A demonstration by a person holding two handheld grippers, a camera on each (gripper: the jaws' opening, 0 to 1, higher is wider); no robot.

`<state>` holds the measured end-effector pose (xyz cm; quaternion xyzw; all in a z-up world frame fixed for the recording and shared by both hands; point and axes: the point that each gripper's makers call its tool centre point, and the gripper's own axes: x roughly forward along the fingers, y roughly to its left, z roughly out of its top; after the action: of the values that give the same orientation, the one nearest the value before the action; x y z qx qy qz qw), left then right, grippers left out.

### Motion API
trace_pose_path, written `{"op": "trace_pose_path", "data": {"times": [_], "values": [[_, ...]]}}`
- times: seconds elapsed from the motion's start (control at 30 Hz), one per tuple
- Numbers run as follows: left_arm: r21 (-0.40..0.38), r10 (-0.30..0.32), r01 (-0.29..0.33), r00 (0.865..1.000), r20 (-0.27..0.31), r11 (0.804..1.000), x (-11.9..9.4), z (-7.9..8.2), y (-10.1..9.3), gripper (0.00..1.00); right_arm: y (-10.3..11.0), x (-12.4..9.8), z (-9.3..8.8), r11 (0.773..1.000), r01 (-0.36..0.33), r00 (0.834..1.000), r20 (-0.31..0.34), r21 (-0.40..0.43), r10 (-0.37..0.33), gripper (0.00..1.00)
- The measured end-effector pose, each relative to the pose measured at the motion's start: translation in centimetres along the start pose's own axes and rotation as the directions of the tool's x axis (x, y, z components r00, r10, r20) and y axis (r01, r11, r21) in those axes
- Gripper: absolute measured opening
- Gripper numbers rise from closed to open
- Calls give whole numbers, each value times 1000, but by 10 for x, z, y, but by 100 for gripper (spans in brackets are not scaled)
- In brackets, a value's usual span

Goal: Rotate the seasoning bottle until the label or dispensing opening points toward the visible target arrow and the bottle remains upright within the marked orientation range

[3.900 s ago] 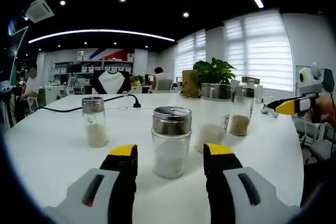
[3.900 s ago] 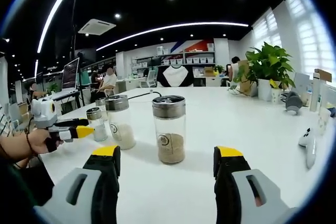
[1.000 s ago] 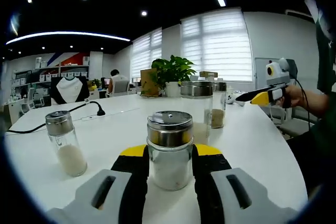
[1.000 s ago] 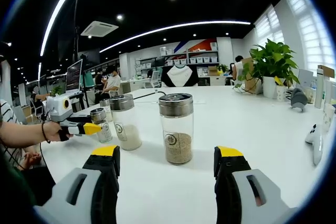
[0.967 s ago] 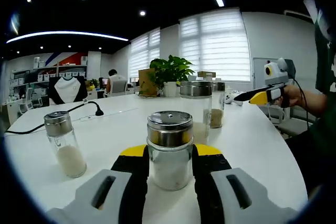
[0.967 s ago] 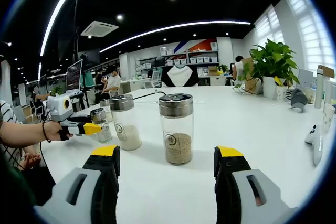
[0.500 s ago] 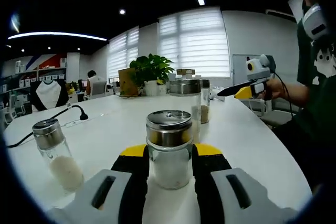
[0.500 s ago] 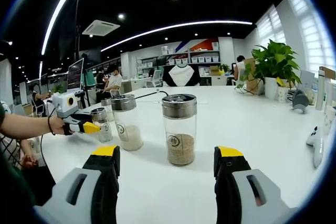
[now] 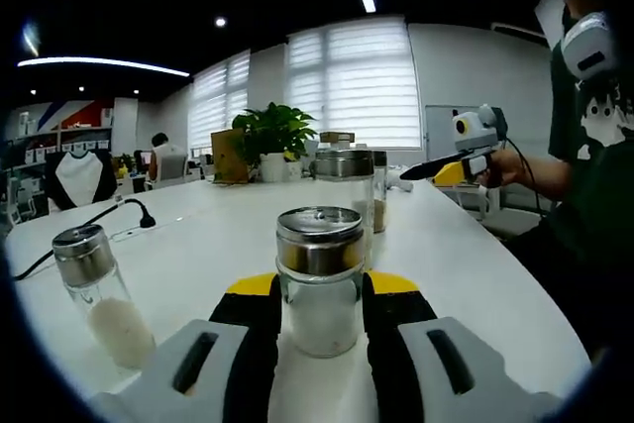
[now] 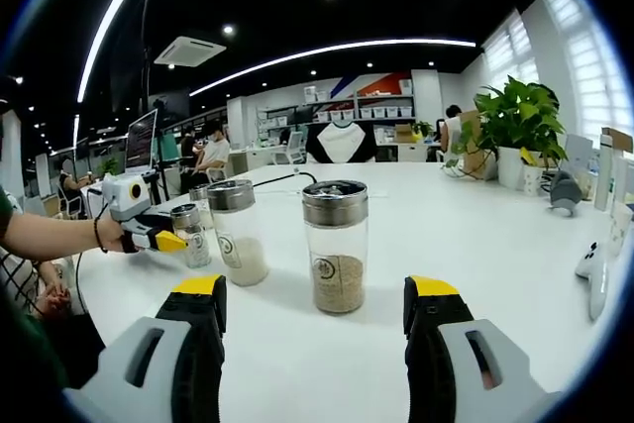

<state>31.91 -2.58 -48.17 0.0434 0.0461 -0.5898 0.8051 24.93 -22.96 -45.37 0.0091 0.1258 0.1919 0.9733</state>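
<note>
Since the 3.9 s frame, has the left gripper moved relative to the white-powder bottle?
Yes. The left gripper has advanced and closed: its jaws now flank and press the seasoning bottle, which earlier stood ahead of open jaws on the white table.

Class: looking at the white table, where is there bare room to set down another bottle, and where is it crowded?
Free: the white table between the brown-seasoning bottle and the potted plant, and the strip before the open right gripper. Crowded: the left gripper, shut on the white-seasoning bottle, with the tall bottle behind.
</note>
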Motion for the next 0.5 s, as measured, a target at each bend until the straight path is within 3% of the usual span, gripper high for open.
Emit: {"op": "trace_pose_path", "data": {"times": [0.13,0.2,0.33,0.37,0.4,0.43,0.47,0.5], "values": [[2,17,-17,1000,10,1000,-2,2,0,36,-4,-1,-4,1000,6,1000,-11,1,-6,74],[-11,30,-29,999,23,1000,-4,6,0,43,-6,-2,-6,1000,11,1000,-12,2,-11,74],[-3,92,-92,996,-8,996,-8,3,3,54,-10,-4,-10,1000,21,1000,-18,18,-21,74],[-21,126,-127,992,-20,992,-10,1,4,54,-10,-4,-11,1000,24,1000,-20,19,-23,74],[-50,205,-207,978,-44,977,-14,-2,12,53,-11,-4,-11,999,26,999,-23,20,-26,74],[-70,237,-240,971,-40,968,-15,0,12,54,-12,-5,-11,999,29,999,-23,22,-28,74],[-58,228,-229,973,-24,972,-15,2,8,56,-12,-6,-10,999,29,999,-18,22,-29,74],[-45,282,-284,959,-38,958,-19,1,10,57,-12,-6,-9,999,30,999,-16,21,-29,74]]}}
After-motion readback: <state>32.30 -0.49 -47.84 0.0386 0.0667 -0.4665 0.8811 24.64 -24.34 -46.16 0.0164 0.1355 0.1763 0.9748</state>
